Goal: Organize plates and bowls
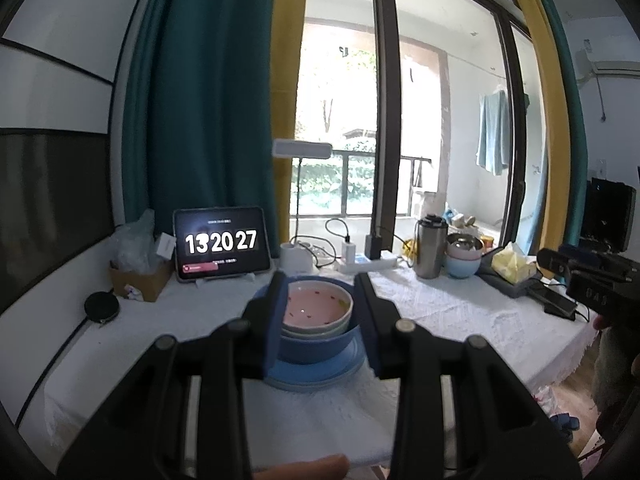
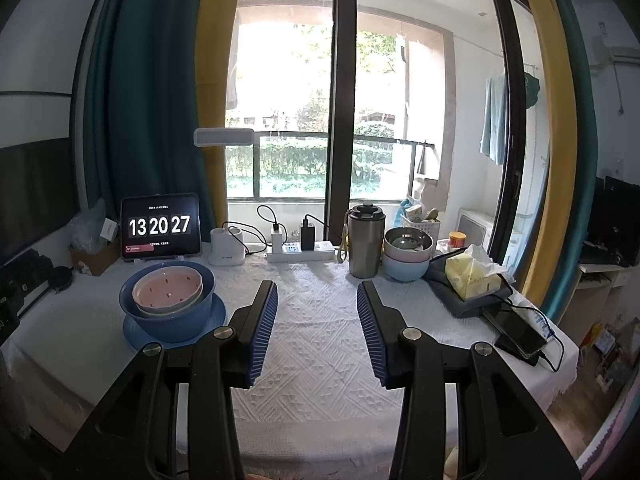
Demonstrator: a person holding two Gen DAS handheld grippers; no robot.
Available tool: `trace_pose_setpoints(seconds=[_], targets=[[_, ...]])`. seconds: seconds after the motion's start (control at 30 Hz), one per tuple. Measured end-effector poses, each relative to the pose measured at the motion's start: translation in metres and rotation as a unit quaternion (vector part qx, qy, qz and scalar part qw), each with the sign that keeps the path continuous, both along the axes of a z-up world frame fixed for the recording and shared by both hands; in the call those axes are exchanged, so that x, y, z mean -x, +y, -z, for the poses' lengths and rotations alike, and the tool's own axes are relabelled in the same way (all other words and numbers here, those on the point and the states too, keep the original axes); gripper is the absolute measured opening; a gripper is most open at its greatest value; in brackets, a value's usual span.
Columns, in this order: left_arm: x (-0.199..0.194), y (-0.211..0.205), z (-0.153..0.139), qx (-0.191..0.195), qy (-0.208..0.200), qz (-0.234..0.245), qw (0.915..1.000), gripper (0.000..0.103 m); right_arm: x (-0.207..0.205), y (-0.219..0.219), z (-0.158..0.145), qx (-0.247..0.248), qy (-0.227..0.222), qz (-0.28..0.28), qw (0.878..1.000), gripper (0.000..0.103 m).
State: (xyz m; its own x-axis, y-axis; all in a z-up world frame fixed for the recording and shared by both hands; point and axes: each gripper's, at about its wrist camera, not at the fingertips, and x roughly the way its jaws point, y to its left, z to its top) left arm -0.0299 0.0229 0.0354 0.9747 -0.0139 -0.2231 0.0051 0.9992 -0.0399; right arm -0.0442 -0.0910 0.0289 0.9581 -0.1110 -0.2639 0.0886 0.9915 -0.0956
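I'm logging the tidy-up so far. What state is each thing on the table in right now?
Blue plate: flat on the tablecloth, under the stack.
Blue bowl: upright on the plate.
Pink bowl: nested inside a pale bowl in the blue bowl.
Steel bowl: stacked on a pink and a light blue bowl at the back.
Tablet: on, showing a clock.
Left gripper: jaws open, flanking the stack.
Right gripper: jaws open, empty.
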Motion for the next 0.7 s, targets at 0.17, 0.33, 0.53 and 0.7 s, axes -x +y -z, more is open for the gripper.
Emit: trace_pose_setpoints(seconds=[0.17,0.33,0.53,0.7], targets=[[-0.0006,0.0022,-0.0005,0.006,0.000,-0.005,1.0000,0.035,-0.0014,-0.0013,0.0013,-0.002,0.003,0.002,1.000,0.044],[0.0002,0.0012,-0.0005,0.002,-0.002,-0.001,1.0000,0.035,-0.0015,-0.0012,0.0015,-0.002,0.004,0.002,1.000,0.044],[0.0010,0.0001,-0.0009,0.000,-0.003,0.002,1.0000,0.035,-0.0015,-0.0014,0.0014,-0.003,0.003,0.002,1.000,0.044],[0.0012,-0.0003,-0.0009,-0.001,-0.004,0.002,1.0000,0.035,-0.0022,-0.0015,0.0019,-0.003,0.005,0.002,1.000,0.044]])
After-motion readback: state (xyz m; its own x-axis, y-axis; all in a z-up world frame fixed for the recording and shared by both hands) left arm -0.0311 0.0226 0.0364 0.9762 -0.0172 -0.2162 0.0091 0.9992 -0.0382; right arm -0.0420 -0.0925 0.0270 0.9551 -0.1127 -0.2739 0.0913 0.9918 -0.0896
